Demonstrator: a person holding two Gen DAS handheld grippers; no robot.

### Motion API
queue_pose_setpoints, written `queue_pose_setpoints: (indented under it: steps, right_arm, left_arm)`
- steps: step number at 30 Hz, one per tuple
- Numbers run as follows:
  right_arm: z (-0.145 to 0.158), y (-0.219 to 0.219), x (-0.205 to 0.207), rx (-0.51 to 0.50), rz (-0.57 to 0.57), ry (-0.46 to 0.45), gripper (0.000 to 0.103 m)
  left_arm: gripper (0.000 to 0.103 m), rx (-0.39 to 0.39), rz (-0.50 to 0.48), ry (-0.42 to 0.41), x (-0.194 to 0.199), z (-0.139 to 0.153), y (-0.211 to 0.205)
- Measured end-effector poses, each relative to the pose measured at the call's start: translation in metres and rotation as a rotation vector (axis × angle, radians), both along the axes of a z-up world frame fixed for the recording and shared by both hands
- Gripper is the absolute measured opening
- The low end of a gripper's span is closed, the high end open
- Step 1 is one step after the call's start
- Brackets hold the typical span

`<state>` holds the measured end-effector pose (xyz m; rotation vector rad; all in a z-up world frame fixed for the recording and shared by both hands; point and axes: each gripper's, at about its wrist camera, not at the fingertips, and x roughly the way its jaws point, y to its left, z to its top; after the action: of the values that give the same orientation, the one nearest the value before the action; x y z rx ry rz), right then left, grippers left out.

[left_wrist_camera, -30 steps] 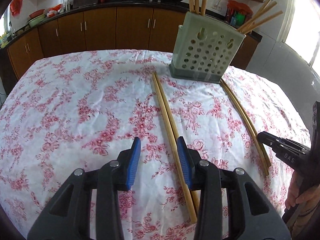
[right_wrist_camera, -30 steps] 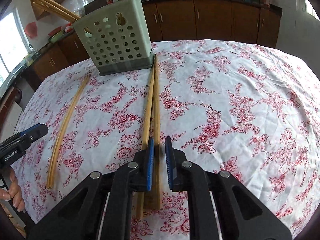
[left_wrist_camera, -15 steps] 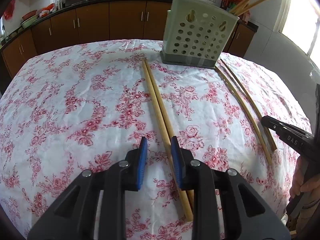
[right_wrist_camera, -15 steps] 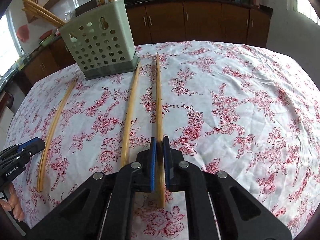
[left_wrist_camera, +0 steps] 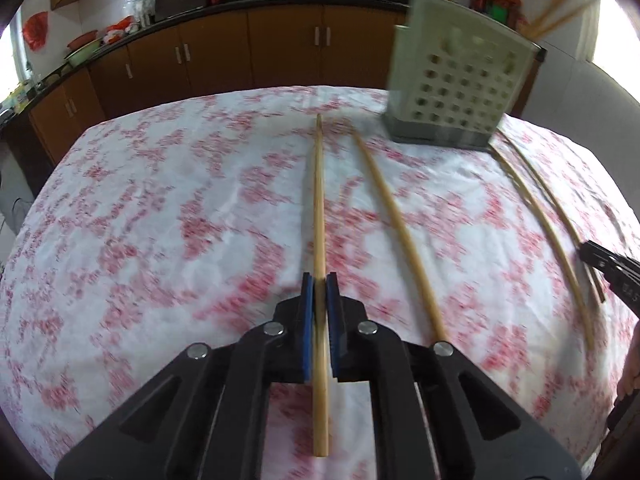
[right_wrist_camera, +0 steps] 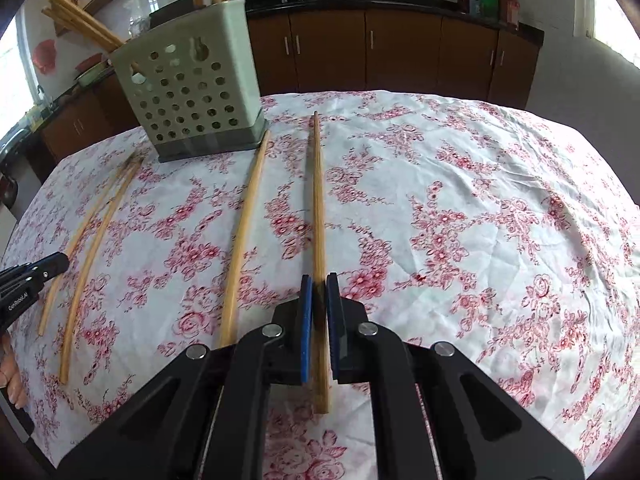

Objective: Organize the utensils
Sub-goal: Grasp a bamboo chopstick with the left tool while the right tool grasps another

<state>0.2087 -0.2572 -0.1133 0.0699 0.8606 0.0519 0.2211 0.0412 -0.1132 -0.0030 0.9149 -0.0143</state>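
Observation:
My left gripper (left_wrist_camera: 319,280) is closing its jaws on a wooden chopstick (left_wrist_camera: 319,200), with the blue pads pressed against it. Its partner chopstick (left_wrist_camera: 396,228) lies loose on the cloth just to the right. My right gripper (right_wrist_camera: 319,282) is shut on another chopstick (right_wrist_camera: 317,200), whose partner (right_wrist_camera: 244,232) lies to its left. The pale green perforated holder (right_wrist_camera: 192,88) stands at the back with several chopsticks in it, and the left wrist view shows this holder (left_wrist_camera: 456,92) blurred. Each wrist view catches the other gripper at its edge: left gripper (right_wrist_camera: 52,262), right gripper (left_wrist_camera: 588,250).
A white cloth with red flowers (right_wrist_camera: 460,220) covers the round table. Brown kitchen cabinets (right_wrist_camera: 400,56) run along the back under a dark counter with pans. A person's fingers (right_wrist_camera: 12,380) show at the left edge of the right wrist view.
The left gripper went from open beside the chopstick pair to shut on one stick, which now lies apart from its partner. The right gripper closed on its stick and the pair separated.

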Motion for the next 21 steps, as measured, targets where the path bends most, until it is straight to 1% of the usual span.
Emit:
queue_pose_setpoints:
  steps: [2, 5, 7, 11, 17, 21]
  right_arm:
    - [0.000, -0.003, 0.005, 0.012, -0.014, -0.001, 0.008]
    - [-0.001, 0.000, 0.007, -0.009, -0.014, -0.008, 0.008]
    - [-0.001, 0.001, 0.006, -0.019, -0.014, -0.010, 0.008]
    - [-0.002, -0.001, 0.006, -0.006, -0.014, -0.009, 0.008]
    - [-0.002, 0.005, 0.006, -0.030, -0.016, -0.009, 0.009]
    - [-0.002, 0.004, 0.006, -0.020, -0.015, -0.009, 0.009]
  left_arm:
    - [0.011, 0.000, 0.020, -0.004, 0.007, 0.000, 0.009]
    - [0.012, -0.013, 0.030, -0.019, 0.009, 0.000, 0.018]
    - [0.012, -0.020, 0.031, -0.019, 0.009, 0.000, 0.018]
    - [0.012, -0.032, 0.033, -0.019, 0.010, 0.000, 0.019]
    - [0.012, -0.043, 0.034, -0.019, 0.007, 0.001, 0.021]
    - [0.012, -0.049, 0.032, -0.019, 0.007, 0.001, 0.021]
